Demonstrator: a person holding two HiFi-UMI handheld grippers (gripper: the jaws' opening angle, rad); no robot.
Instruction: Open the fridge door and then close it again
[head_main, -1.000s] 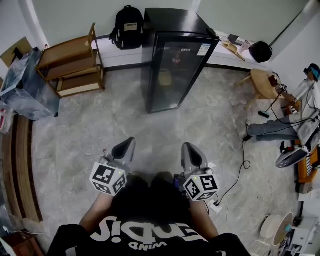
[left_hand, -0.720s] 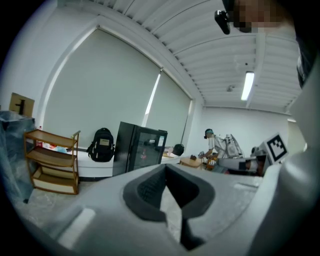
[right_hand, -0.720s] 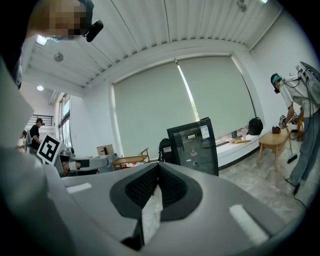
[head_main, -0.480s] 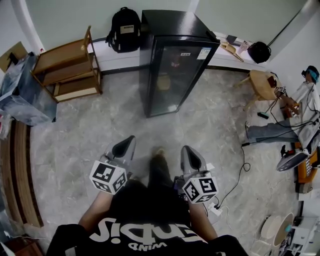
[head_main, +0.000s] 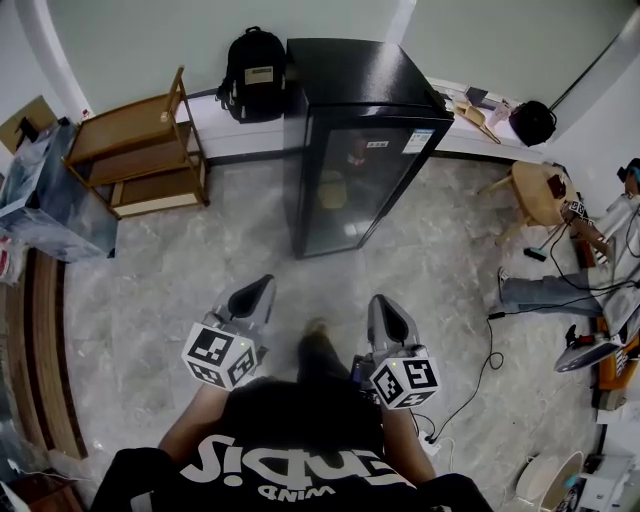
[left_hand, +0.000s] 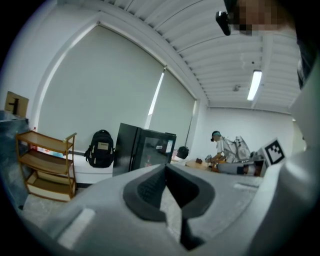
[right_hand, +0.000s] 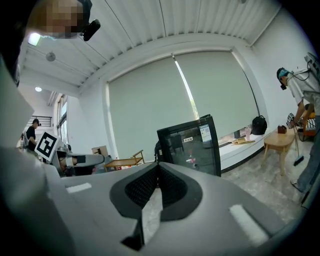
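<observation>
Standing well short of the tall black glass-doored fridge (head_main: 350, 150), which sits by the far wall with its door shut, the person holds the left gripper (head_main: 258, 290) and right gripper (head_main: 383, 303) clenched on nothing, so opening and closing are both yet to be done.

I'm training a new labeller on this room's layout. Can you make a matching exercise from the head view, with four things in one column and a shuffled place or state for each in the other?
Things
1. fridge
2. backpack
3. shelf
4. stool

Place or state
A. black, on the white ledge, just left of the fridge
B. round and wooden, right of the fridge
C. glass door shut
D. open wooden tiers, left of the backpack

Pairs: 1-C, 2-A, 3-D, 4-B
</observation>
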